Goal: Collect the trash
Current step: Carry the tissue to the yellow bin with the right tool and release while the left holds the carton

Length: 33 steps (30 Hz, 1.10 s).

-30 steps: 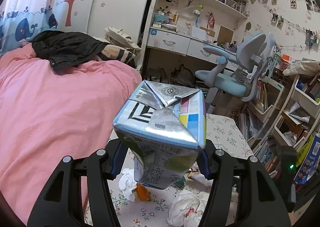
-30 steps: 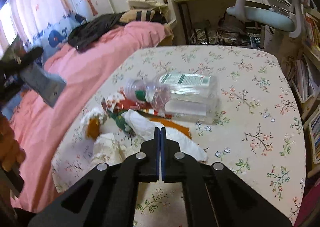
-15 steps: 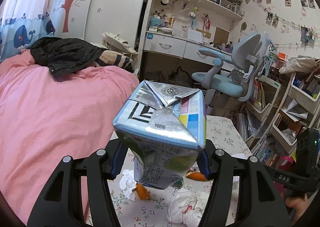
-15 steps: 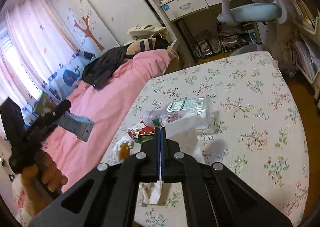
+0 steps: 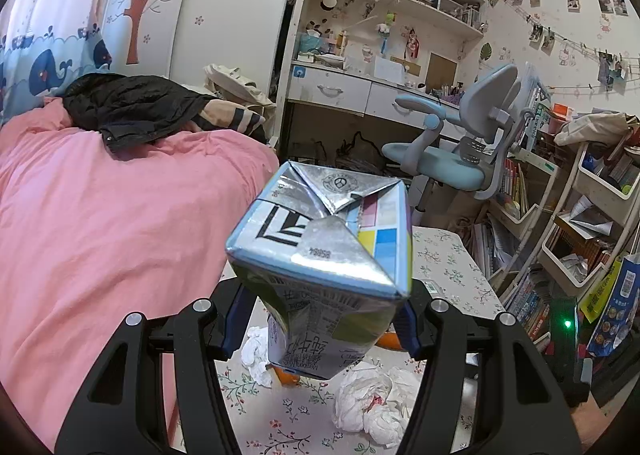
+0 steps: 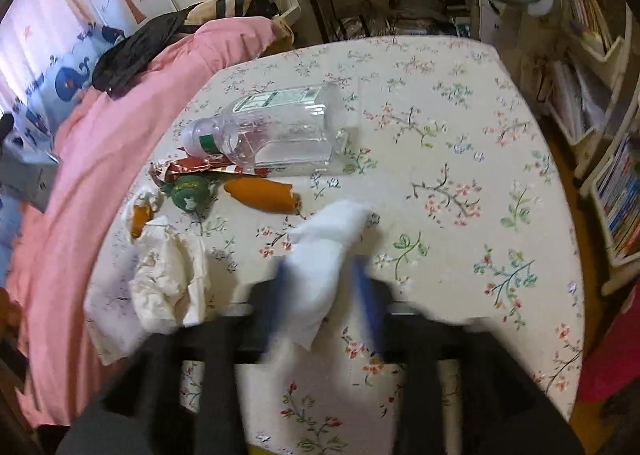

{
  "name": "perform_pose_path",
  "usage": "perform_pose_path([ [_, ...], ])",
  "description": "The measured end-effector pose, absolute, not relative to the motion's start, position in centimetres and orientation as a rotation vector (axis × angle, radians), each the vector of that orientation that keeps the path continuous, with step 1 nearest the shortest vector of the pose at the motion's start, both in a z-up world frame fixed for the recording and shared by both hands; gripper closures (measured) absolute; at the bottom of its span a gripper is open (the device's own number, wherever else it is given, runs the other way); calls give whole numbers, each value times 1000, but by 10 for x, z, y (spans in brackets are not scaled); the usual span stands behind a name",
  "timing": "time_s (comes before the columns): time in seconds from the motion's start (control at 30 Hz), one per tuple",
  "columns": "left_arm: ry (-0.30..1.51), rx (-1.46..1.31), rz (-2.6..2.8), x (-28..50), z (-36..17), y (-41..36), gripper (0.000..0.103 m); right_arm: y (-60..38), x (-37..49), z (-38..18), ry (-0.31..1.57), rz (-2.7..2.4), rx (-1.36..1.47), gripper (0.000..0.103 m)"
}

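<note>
Trash strewn over floral table (image 6: 460, 159) beside pink bed (image 5: 100, 215) — clear plastic bottle (image 6: 276, 131) on its side, orange peel (image 6: 260, 195) just below it, red and green wrapper (image 6: 188, 179) at bottle's neck, crumpled tissue (image 6: 168, 279) near table's left edge. Drink carton (image 5: 320, 267) clamped in left gripper (image 5: 320, 331), pads pressed on both its sides, raised above the table. Right gripper (image 6: 320, 287) blurred, jaws opening — white tissue (image 6: 324, 251) loose between blue pads, neither one pressing on it. More crumpled tissues (image 5: 372, 403) on tablecloth under carton.
</note>
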<state>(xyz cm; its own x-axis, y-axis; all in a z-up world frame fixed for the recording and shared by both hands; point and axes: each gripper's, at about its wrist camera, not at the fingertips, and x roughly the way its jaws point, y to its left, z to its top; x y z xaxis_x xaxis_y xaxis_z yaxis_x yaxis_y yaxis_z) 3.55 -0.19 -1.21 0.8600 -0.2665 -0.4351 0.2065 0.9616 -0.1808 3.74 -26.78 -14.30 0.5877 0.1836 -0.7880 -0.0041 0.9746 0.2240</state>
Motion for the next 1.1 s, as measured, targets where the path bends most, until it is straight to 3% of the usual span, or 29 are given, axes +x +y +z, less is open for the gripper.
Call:
perform_pose_path([
  [0.33, 474, -129, -248, 34, -11, -2, 46, -249, 51, -166, 987, 126, 28, 43],
  [0.37, 473, -128, -248, 33, -11, -1, 46, -249, 51, -167, 991, 124, 26, 53],
  [0.43, 473, -130, -248, 33, -10, -1, 46, -251, 51, -166, 988, 121, 22, 64],
  [0.47, 473, -131, -249, 34, -10, -1, 46, -254, 51, -166, 990, 126, 42, 76],
  [0.57, 473, -126, -252, 33, -7, 0, 46, -258, 49, -162, 991, 134, 66, 92],
  [0.9, 487, -116, -265, 3, -10, 4, 46, -237, -11, -104, 834, 282, 152, 93],
  [1.1, 496, -113, -267, -31, -15, 7, 46, -206, -69, -105, 855, 427, 124, 93],
])
